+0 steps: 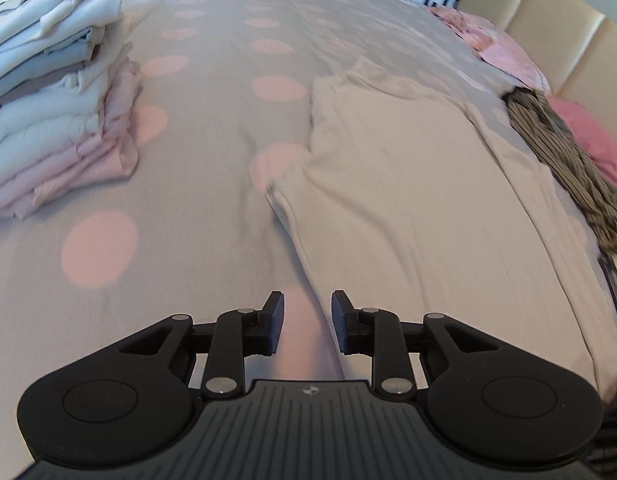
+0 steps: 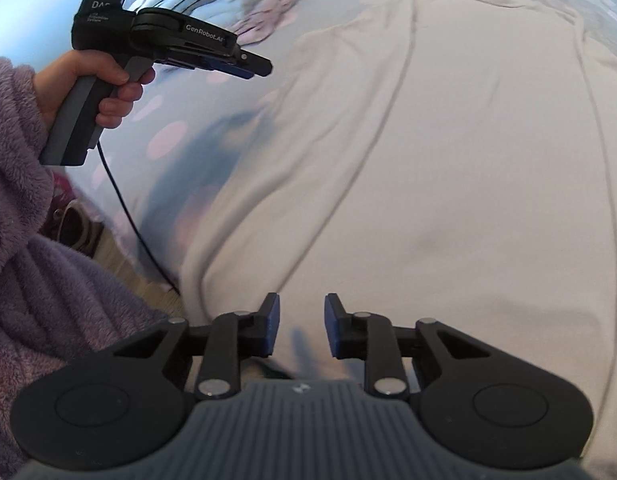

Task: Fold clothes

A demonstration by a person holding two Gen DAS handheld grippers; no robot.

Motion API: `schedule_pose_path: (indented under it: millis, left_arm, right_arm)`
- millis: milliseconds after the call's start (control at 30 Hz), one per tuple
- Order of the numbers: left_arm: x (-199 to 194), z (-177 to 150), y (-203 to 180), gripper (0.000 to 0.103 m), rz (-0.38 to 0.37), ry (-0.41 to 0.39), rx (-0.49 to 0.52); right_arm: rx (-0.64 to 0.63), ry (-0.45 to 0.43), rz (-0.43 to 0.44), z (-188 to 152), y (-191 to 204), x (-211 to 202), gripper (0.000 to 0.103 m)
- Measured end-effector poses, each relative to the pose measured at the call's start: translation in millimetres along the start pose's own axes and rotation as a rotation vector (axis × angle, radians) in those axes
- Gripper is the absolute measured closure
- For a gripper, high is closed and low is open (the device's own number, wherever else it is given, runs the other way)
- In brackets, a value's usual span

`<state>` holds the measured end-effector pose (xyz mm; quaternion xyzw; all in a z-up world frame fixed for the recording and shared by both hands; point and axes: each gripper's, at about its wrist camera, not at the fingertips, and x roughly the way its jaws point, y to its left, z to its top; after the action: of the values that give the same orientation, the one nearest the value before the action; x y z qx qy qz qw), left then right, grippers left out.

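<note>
Both the left gripper (image 1: 307,322) and right gripper (image 2: 301,326) are hovering released over a cream garment (image 1: 408,200) lying on the bed (image 1: 188,160).

The cream garment (image 1: 408,184) is a soft, matt knit with fine lengthwise ribbing. Under it the grey bedspread (image 1: 212,200) is smooth matt cloth printed with pink dots. The left gripper (image 1: 307,322) is matt black plastic with small shiny metal pivot pins (its grey housing is ridged). The lilac sleeve (image 2: 16,216) is thick, fuzzy fleece. The padded headboard (image 1: 548,28) looks like smooth cream leatherette.
</note>
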<state>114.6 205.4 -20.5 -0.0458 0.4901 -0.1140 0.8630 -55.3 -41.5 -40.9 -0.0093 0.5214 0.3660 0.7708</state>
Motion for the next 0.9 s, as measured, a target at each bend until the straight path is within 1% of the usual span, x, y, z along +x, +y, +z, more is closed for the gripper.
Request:
schedule_pose_path:
  millis: [67,200,267,433,567,700,800,900]
  left_arm:
    - [-11.2,-15.6,-7.4,0.079,-0.019,0.020,0.023]
    - [-29.4,-44.5,-22.2,0.079,-0.051,0.067,0.068]
    - [-37.0,-58.7,-28.5,0.079,-0.062,0.094,0.087]
    - [-51.8,-95.3,-44.9,0.079,-0.074,0.154,0.124]
    - [-50.5,-117.2,-60.2,0.080,-0.067,0.210,0.169]
    - [-45.8,-128.4,-69.7,0.080,-0.032,0.263,0.203]
    - [-38.3,-136.5,-75.7,0.080,-0.027,0.318,0.230]
    - [-25.2,-146.6,-82.6,0.080,-0.018,0.376,0.265]
  right_arm:
    - [-0.026,0.017,0.023,-4.1,9.7,7.6,0.080]
    - [-0.097,0.045,0.040,-13.8,28.1,19.3,0.084]
    - [-0.132,0.059,0.037,-18.9,34.5,27.5,0.085]
    - [-0.181,0.083,0.023,-36.8,36.5,38.9,0.087]
    - [-0.195,0.087,0.025,-44.4,36.0,52.0,0.087]
    - [-0.194,0.086,-0.005,-49.6,35.5,66.9,0.085]
    - [-0.202,0.074,-0.016,-51.8,34.9,79.3,0.084]
    - [-0.228,0.046,-0.013,-55.3,36.4,90.4,0.090]
